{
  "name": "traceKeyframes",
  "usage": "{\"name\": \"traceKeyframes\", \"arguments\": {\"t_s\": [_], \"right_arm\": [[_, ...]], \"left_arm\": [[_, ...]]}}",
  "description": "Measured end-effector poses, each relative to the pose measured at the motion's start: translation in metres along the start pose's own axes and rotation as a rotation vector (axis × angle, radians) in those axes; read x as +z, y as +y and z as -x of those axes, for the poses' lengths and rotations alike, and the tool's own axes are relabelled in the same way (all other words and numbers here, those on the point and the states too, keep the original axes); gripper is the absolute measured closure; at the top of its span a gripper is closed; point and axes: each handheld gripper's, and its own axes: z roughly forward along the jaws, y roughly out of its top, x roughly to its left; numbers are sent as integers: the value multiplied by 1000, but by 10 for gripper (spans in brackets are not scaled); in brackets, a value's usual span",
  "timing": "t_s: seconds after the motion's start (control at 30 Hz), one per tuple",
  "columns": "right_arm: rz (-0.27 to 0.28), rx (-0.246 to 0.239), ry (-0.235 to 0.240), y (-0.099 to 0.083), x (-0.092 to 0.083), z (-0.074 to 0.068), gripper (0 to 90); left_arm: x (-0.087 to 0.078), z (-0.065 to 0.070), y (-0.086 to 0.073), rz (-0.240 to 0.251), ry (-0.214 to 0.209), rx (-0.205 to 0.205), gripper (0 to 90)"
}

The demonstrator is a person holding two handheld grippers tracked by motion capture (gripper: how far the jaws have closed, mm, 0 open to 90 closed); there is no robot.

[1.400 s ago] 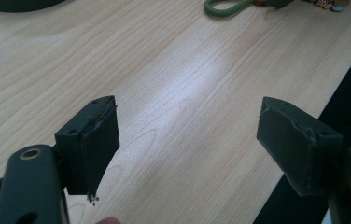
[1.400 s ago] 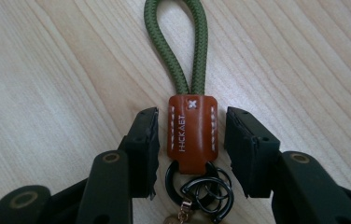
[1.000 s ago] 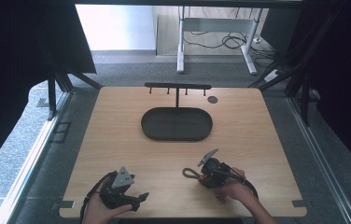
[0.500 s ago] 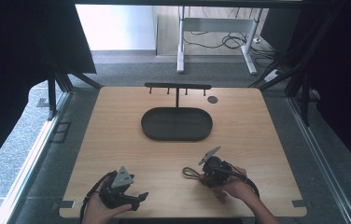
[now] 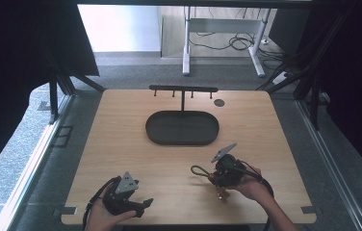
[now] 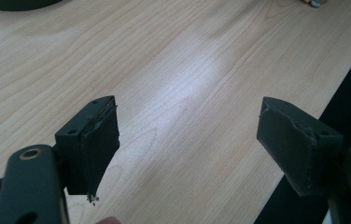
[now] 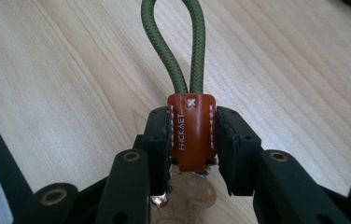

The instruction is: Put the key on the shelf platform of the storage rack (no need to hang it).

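Observation:
A key fob with an olive-green cord loop and a brown leather tab is clamped at the tab by my right gripper, which is shut on it just above the table. In the high view the right gripper sits at the front right of the table. The cord loop points left from it, and metal parts of the key fob hang beneath. My left gripper rests low at the front left, and in its own view the left gripper is open with nothing between its pads.
A dark oval tray lies mid-table. Behind it stands a black T-shaped rack with small hooks, and a small round disc lies at the back right. The table's front edge runs close beside the left gripper.

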Motion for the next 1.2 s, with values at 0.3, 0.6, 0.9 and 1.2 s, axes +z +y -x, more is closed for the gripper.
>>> {"name": "traceKeyframes", "arguments": {"t_s": [0.3,0.6,0.9,1.2], "right_arm": [[11,-12,-11,8,-22,3,670],[2,-22,-27,21,-39,7,670],[8,-18,-23,29,-51,13,670],[11,-11,-24,35,-58,20,670]], "left_arm": [[0,0,0,1,0,1,215],[0,0,0,-1,-2,2,215],[0,0,0,-1,-3,3,215],[0,0,0,-1,-3,4,215]]}}
